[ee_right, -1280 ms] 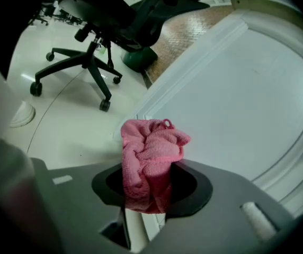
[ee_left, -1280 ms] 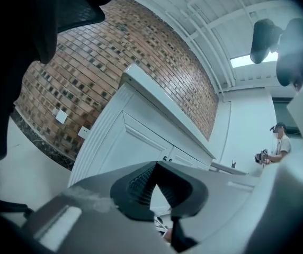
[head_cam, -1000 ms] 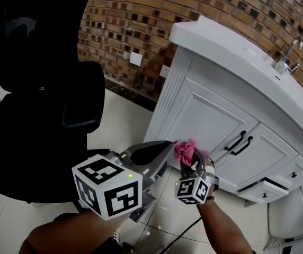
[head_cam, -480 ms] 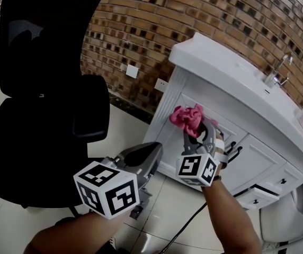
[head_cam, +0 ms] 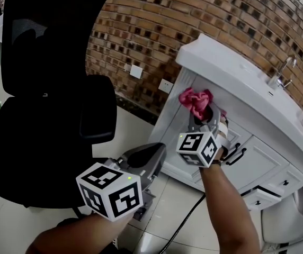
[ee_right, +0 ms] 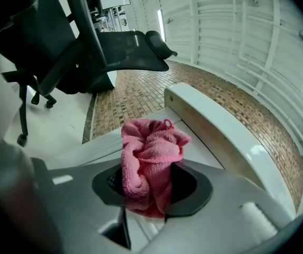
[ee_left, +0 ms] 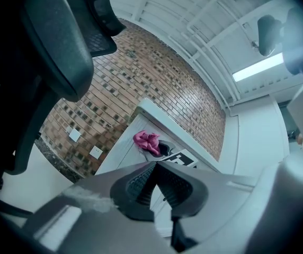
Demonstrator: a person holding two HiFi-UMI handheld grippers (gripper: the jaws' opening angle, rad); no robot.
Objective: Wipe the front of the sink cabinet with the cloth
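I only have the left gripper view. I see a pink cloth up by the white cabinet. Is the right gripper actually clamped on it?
Observer: Yes. In the right gripper view, the right gripper has its jaws shut on the pink cloth, which bunches out past them.
Operator: Where on the cabinet is it?
Observer: In the head view the cloth is at the top left corner of the sink cabinet front, just under the countertop edge. I cannot confirm contact.
Operator: Anything to snag on nearby?
Observer: Two black door handles sit below and to the right of the right gripper in the head view.
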